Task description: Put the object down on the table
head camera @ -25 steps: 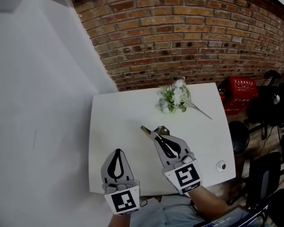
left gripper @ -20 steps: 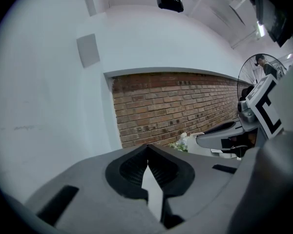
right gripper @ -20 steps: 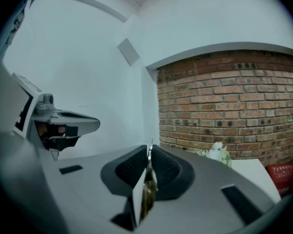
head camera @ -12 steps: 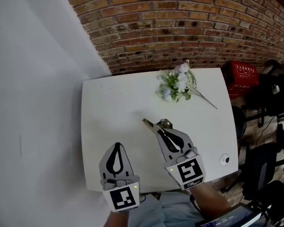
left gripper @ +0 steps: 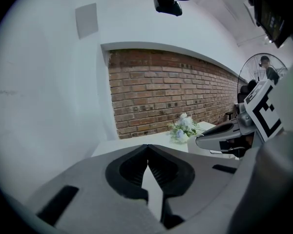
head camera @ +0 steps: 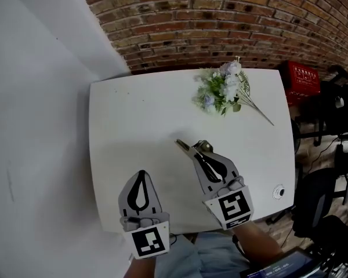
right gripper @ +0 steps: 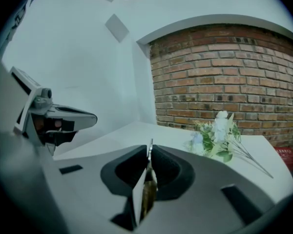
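My right gripper (head camera: 196,155) is shut on a thin flat metal object (head camera: 183,146) whose end sticks out past the fingertips, up and to the left, just above the white table (head camera: 133,120). In the right gripper view the object (right gripper: 148,172) stands edge-on between the dark pads. To its left, over the table's near edge, my left gripper (head camera: 141,174) is shut with nothing in it; in the left gripper view its tips (left gripper: 147,148) meet. Neither gripper touches the other.
A bunch of pale flowers (head camera: 223,90) lies at the table's far right. A small round fitting (head camera: 279,191) sits by the near right edge. Beside the table are a red crate (head camera: 304,77) and dark chairs (head camera: 322,201). A brick wall (head camera: 220,22) stands behind.
Both grippers have sunk toward the table top, and the table looks larger and nearer. The right gripper still holds the thin object; the left stays shut.
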